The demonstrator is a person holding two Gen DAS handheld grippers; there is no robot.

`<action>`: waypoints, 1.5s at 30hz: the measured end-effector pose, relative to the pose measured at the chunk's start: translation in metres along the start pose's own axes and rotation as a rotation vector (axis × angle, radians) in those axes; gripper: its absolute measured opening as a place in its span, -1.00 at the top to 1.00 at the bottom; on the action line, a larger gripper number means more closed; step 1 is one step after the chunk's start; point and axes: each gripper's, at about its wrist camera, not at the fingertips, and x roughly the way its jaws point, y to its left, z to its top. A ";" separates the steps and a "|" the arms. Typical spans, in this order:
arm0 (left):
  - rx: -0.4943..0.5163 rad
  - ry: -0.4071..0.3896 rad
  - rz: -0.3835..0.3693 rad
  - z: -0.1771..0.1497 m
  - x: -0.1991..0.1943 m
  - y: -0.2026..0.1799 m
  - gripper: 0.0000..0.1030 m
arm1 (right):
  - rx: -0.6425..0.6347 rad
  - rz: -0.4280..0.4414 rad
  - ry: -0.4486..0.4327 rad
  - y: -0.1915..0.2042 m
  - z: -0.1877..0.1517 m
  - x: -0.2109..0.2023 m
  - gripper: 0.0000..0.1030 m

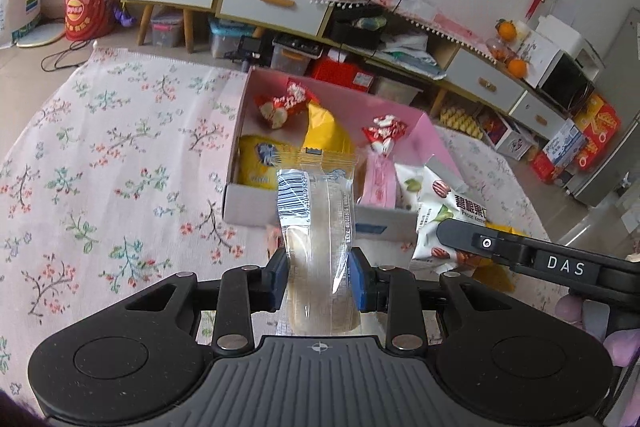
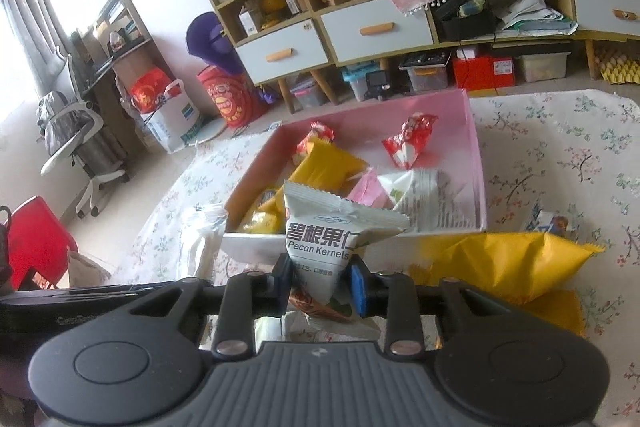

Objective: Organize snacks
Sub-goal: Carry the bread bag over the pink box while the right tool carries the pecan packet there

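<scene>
Both claws, left claw [image 1: 320, 277] pinching a clear packet [image 1: 316, 227] and right claw [image 2: 322, 281] a pecan pack [image 2: 320, 247], hold 2 snacks lifted toward the pink box [image 2: 476, 155], apparently for dropping in.

The clear packet [image 1: 316, 227] is glossy see-through plastic film with a printed white barcode patch. The pecan packet [image 2: 320, 247] looks like matt white foil-plastic, creased. The yellow bag [image 2: 504, 263] is shiny, crinkled film. The box [image 2: 478, 163] is smooth pink card, white outside. The floral cloth [image 1: 120, 155] is woven and matt. The gripper bodies are matt black plastic, with blue rubbery fingers [image 1: 358, 281] and bright metal rivets.
</scene>
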 end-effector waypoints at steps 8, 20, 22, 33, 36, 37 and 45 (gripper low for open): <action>-0.009 -0.034 -0.003 0.024 0.003 -0.010 0.44 | 0.039 -0.021 -0.072 -0.015 0.025 -0.004 0.69; 0.023 -0.038 -0.007 0.071 0.046 -0.037 0.44 | 0.083 -0.044 -0.144 -0.042 0.052 0.004 0.69; 0.027 -0.038 -0.005 0.078 0.056 -0.042 0.44 | 0.098 -0.052 -0.153 -0.047 0.056 0.008 0.69; 0.055 -0.038 0.027 0.109 0.115 -0.060 0.44 | 0.159 -0.080 -0.144 -0.074 0.065 0.034 0.69; 0.058 -0.029 0.049 0.111 0.129 -0.062 0.44 | 0.161 -0.087 -0.127 -0.077 0.064 0.041 0.69; 0.057 -0.025 0.056 0.112 0.133 -0.062 0.44 | 0.160 -0.087 -0.123 -0.077 0.064 0.043 0.69; 0.027 -0.010 0.087 0.115 0.157 -0.056 0.61 | 0.165 -0.086 -0.111 -0.083 0.066 0.051 0.70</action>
